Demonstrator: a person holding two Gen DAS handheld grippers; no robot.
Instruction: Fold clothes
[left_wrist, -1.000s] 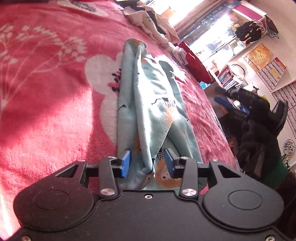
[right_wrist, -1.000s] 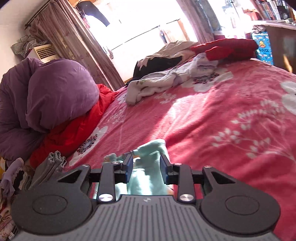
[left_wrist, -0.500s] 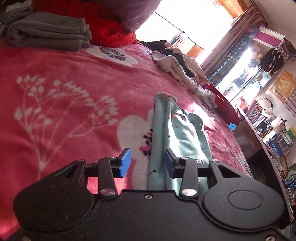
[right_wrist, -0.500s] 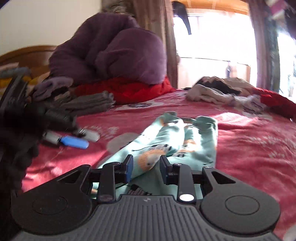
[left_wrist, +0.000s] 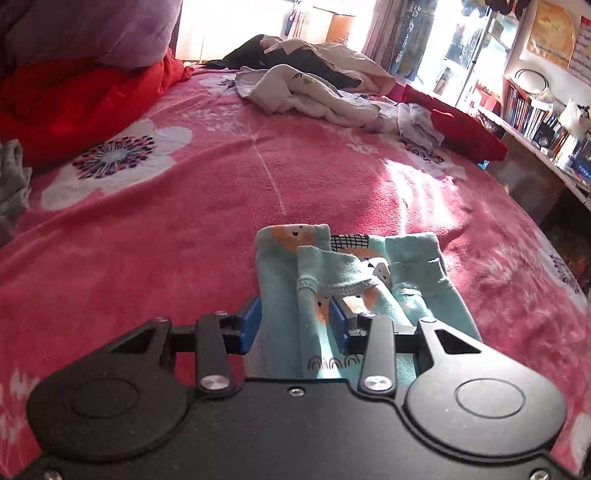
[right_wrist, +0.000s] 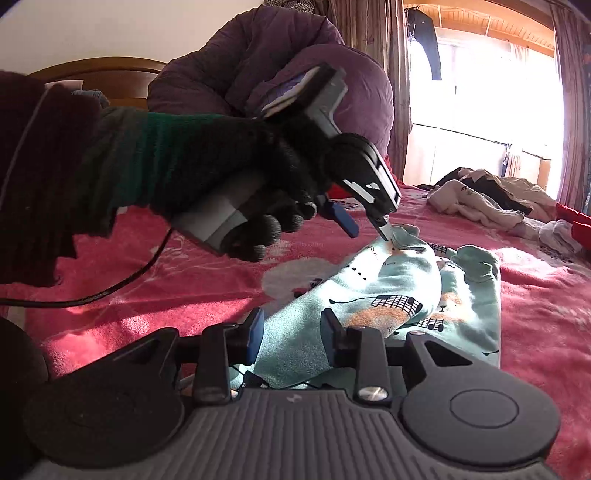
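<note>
Folding the teal garment (right_wrist: 391, 295) mid-bed — both grippers, left (left_wrist: 295, 325) and right (right_wrist: 291, 339), straddle cloth, the right's jaws opening; next, pinch and lift.

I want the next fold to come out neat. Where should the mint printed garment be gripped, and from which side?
Probably the mint printed garment is best gripped at its cuffed far end, approaching from the near end: it lies long and narrow on the pink blanket, and that end's layers are bunched enough to pinch.

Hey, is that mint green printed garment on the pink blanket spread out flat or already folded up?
Folded. The mint garment lies as a narrow layered strip, cuffs doubled back on top.
</note>
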